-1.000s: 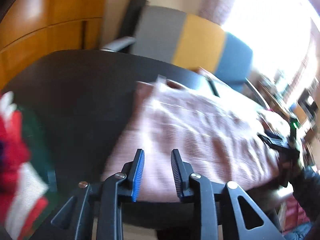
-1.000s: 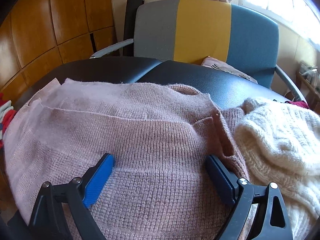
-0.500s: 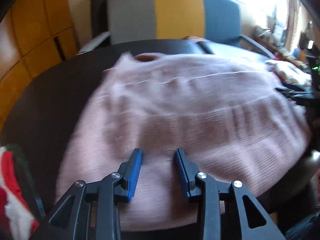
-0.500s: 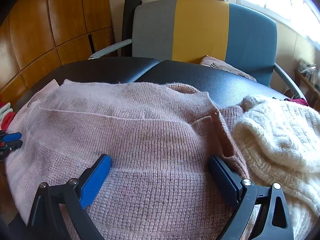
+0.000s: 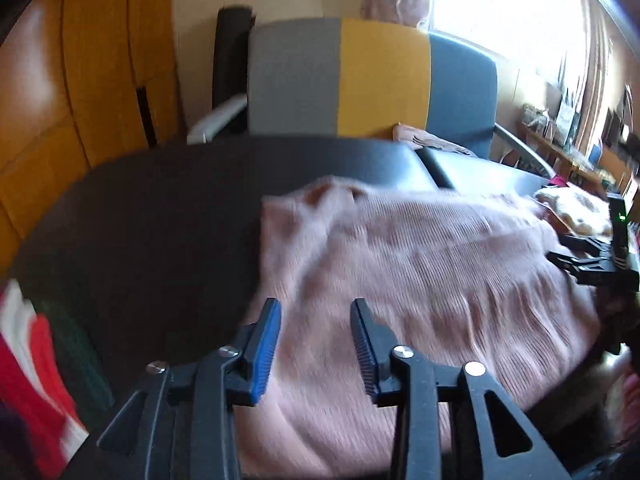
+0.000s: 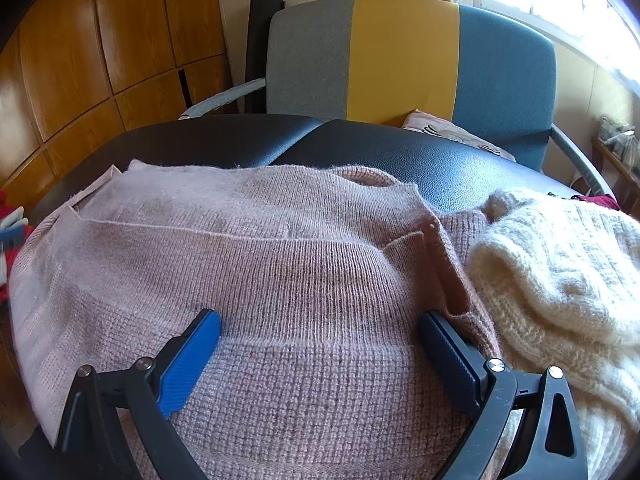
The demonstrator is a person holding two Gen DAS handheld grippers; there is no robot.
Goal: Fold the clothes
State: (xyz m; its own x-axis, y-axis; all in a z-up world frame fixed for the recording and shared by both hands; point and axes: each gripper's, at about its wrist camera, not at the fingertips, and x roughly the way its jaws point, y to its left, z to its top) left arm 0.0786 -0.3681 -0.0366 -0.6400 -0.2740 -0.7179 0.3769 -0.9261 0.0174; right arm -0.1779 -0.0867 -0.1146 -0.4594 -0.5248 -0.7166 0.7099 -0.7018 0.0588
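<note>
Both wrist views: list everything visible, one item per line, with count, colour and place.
pink knit sweater: one, dusty pink, spread over the black table.
cream chunky-knit sweater: one, cream, right of the pink one, touching it.
red-white-green garment: one, at the table's left edge.
black padded table: one, under the clothes.
grey-yellow-blue armchair: one, behind the table.
wooden wall panels: orange-brown, left.
left gripper: open, over the sweater's left edge.
right gripper: wide open, over the sweater.

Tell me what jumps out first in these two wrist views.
A pink knit sweater spread across the black padded table, with both grippers open over its near edge: left gripper, right gripper. Right of it lies a cream sweater; behind stands a grey-yellow-blue chair.
</note>
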